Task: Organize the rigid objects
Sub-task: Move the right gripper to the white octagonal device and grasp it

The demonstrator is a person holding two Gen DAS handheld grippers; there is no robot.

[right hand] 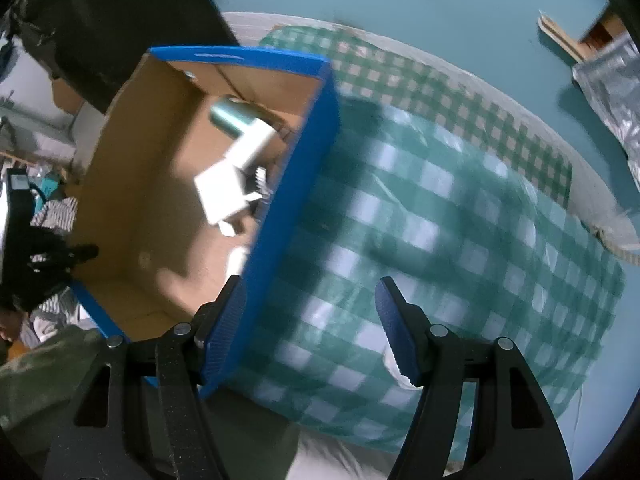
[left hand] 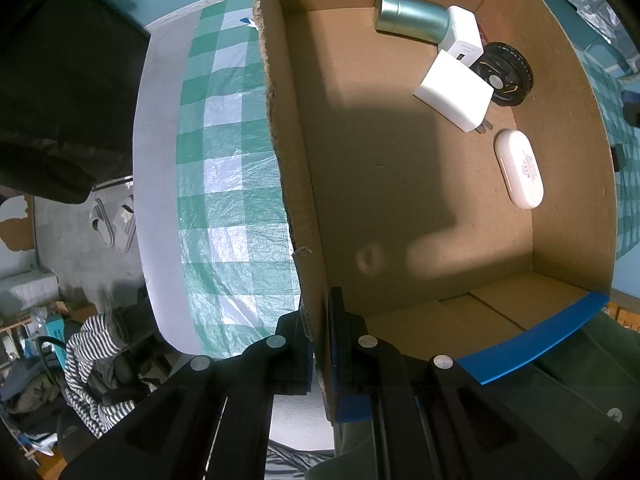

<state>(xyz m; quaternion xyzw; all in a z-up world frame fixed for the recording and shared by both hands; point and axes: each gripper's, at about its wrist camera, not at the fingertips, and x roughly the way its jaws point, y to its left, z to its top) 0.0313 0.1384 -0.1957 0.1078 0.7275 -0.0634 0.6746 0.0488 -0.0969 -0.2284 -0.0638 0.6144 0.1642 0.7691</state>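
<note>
My left gripper clamps the brown cardboard box wall near its corner, pointing down | right gripper released, empty, beside the blue rim | white oval case on box floor: light, stiff, slippery, so I'd pinch its narrow sides.

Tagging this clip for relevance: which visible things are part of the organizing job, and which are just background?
Job: cardboard box; green cylinder; white charger; white oval case; black disc.
Background: checked cloth; slippers; striped garment.
</note>
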